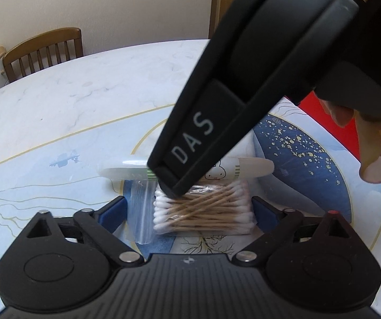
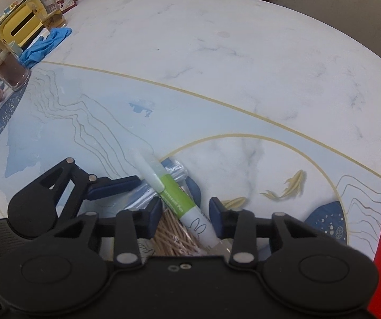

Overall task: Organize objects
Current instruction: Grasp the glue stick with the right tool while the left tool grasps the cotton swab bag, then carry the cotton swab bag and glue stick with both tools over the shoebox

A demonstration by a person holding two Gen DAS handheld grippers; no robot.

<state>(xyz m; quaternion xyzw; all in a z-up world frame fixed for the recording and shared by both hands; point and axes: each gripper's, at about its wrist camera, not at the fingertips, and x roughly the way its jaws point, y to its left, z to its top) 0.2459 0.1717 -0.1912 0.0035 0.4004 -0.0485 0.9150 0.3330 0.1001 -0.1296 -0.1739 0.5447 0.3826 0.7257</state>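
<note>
The left gripper [image 1: 187, 210] is spread wide around a clear bag of cotton swabs [image 1: 203, 211] lying on the marble table [image 1: 84, 93], its pads apart from the bag. Just behind the bag lies a green-and-white pen [image 2: 187, 207]. The right gripper [image 2: 186, 216], reaching down from the right, has its jaws released on either side of the pen and the bag, gripping neither.

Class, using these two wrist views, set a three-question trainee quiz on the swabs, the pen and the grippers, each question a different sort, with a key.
1. True or false: the bag of cotton swabs lies between the open left gripper fingers.
2. What straddles the highlighter pen? A) left gripper B) right gripper C) neither
3. Fill in: the pen bears a ___ drawing.

Key: 1 true; 2 B; 3 rabbit.
</note>
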